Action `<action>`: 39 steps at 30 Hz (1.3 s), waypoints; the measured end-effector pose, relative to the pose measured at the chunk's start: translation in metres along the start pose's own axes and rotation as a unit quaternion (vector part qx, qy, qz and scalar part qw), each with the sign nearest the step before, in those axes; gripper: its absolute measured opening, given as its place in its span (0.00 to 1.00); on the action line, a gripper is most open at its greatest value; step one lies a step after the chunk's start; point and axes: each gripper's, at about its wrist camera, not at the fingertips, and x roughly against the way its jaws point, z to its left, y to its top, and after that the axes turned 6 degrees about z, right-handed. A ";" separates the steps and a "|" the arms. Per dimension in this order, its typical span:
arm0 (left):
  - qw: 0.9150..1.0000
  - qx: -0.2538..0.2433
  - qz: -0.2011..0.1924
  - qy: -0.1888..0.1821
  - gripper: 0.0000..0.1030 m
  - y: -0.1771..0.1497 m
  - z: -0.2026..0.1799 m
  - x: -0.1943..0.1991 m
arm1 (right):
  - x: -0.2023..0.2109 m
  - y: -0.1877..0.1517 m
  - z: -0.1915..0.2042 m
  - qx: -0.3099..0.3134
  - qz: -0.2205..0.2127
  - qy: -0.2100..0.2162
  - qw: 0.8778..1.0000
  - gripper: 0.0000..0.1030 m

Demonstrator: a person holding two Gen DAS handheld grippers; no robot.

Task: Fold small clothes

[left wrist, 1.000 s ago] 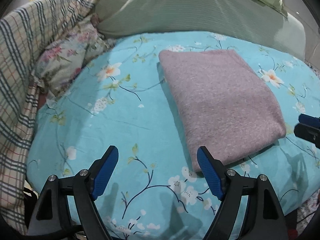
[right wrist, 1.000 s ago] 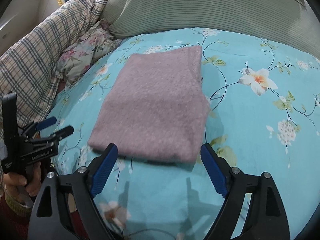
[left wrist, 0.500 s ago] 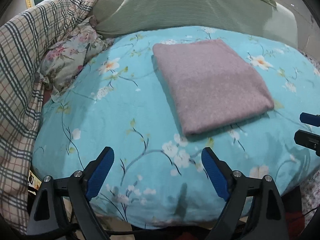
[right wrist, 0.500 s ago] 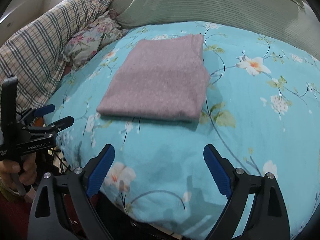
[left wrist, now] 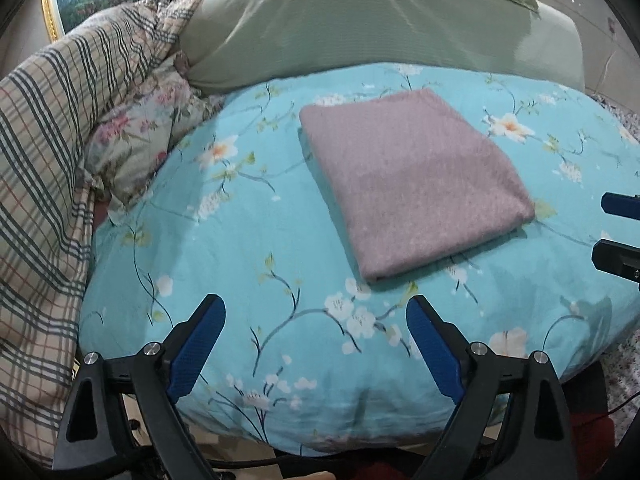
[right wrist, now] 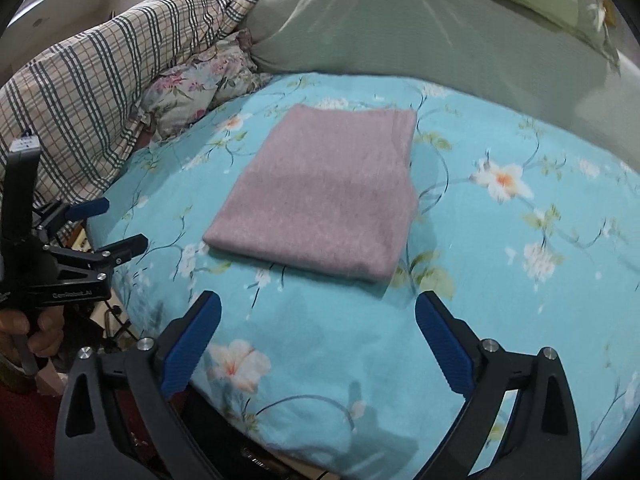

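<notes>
One bed (left wrist: 280, 240) w/ turquoise floral sheet carries a mauve folded garment (left wrist: 412, 184), lying flat near centre, well apart from both grippers. Green pillow (left wrist: 360, 28) behind; plaid blanket (left wrist: 48, 140) at left. Left gripper (left wrist: 312, 344) and right gripper (right wrist: 318, 340): fingers spread wide, holding nothing, near bed edge.

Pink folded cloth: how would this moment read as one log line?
pink cloth: folded, flat on floral bedsheet | left tool: open, empty | right tool: open, empty
</notes>
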 end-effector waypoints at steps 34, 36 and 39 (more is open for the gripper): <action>1.000 0.017 0.007 -0.012 0.93 0.047 -0.003 -0.036 | -0.044 0.040 -0.011 -0.026 0.014 0.003 1.000 0.95; 1.000 0.017 0.007 -0.012 0.93 0.048 -0.003 -0.037 | -0.043 0.039 -0.009 -0.027 0.013 0.003 1.000 0.95; 1.000 0.018 0.006 -0.013 0.93 0.048 -0.003 -0.035 | -0.043 0.040 -0.009 -0.027 0.012 0.004 1.000 0.95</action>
